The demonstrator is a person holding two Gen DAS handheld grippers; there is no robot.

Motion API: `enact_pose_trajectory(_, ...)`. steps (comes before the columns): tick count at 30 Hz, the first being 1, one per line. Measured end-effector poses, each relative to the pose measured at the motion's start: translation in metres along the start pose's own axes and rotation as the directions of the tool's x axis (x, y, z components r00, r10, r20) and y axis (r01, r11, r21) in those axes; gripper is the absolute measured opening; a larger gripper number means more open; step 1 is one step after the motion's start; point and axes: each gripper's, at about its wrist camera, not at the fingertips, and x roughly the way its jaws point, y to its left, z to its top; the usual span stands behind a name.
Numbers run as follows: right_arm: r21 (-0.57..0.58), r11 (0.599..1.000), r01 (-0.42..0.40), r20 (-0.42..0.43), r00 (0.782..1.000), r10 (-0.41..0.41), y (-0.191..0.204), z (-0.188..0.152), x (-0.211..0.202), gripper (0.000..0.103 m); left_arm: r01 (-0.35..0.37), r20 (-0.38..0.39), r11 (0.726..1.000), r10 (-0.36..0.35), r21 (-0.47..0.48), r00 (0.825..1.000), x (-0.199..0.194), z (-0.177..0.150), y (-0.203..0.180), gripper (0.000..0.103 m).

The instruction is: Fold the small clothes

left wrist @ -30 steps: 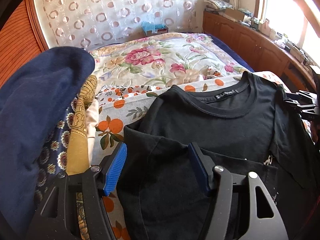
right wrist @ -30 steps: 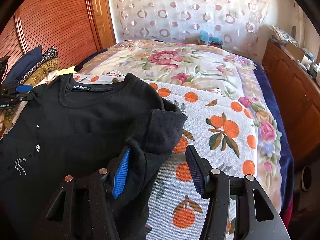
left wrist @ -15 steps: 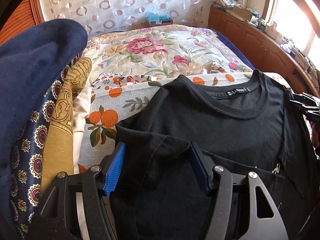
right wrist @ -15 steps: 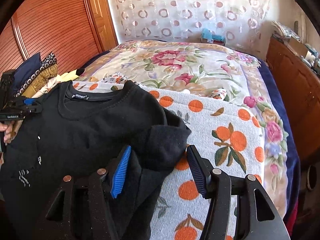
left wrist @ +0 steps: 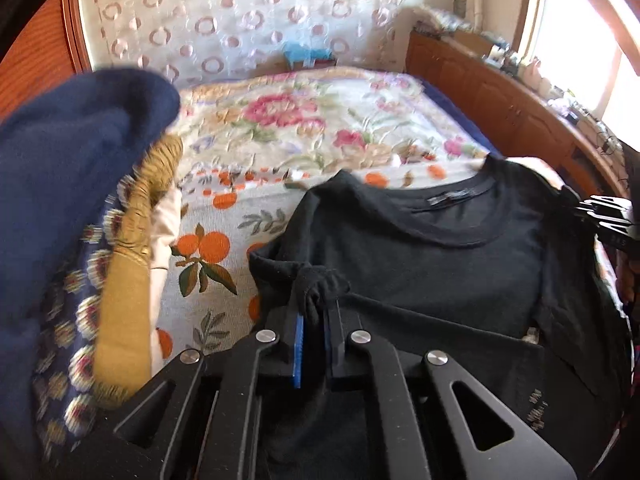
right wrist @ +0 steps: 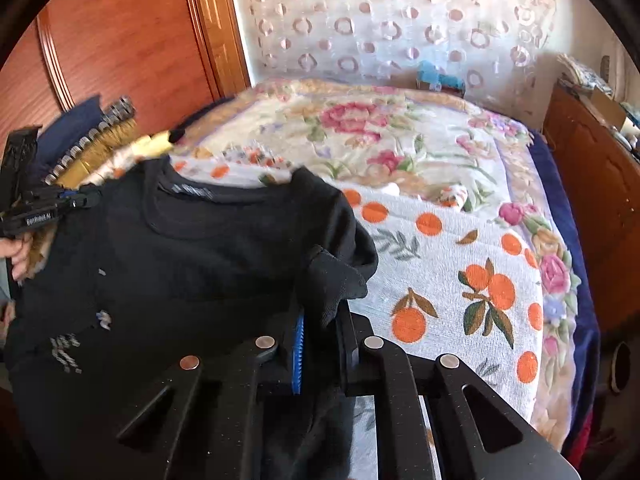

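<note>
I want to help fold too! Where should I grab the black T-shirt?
Grab the black T-shirt by its two sleeves, coming from the near hem side. It lies flat with its collar far away, and the sleeves stick out as loose flaps. Each hand-held gripper, left and right, pinches one.

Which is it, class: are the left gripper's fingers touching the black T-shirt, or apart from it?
Touching. In the left wrist view, the left gripper has just closed, its fingers pinching a bunched fold of the black T-shirt between them.
</note>
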Motion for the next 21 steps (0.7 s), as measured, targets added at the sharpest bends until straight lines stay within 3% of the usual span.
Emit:
enact_pose_trajectory(7, 0.023, 0.998, -0.053, 0.105, 0.993, 0.05, 0.021, -0.03, -0.053, 0.011, 0.052, 0.149, 0.999, -0.05, -0.013, 0.988, -0.079, -0.034, -0.015, 0.007)
enact_pose_trajectory(13, 0.008, 0.998, -0.065, 0.132, 0.989, 0.064, 0.047, -0.086, -0.093, 0.011, 0.113, 0.208, 0.993, -0.102, -0.038, 0.973, -0.121, -0.082, -0.021, 0.007)
enact_pose_trajectory(21, 0.002, 0.999, -0.047, 0.194, 0.98, 0.046, 0.069, -0.143, -0.163, 0.011, 0.131, 0.294, 0.988, -0.101, -0.085, 0.951, -0.18, -0.141, -0.016, 0.007)
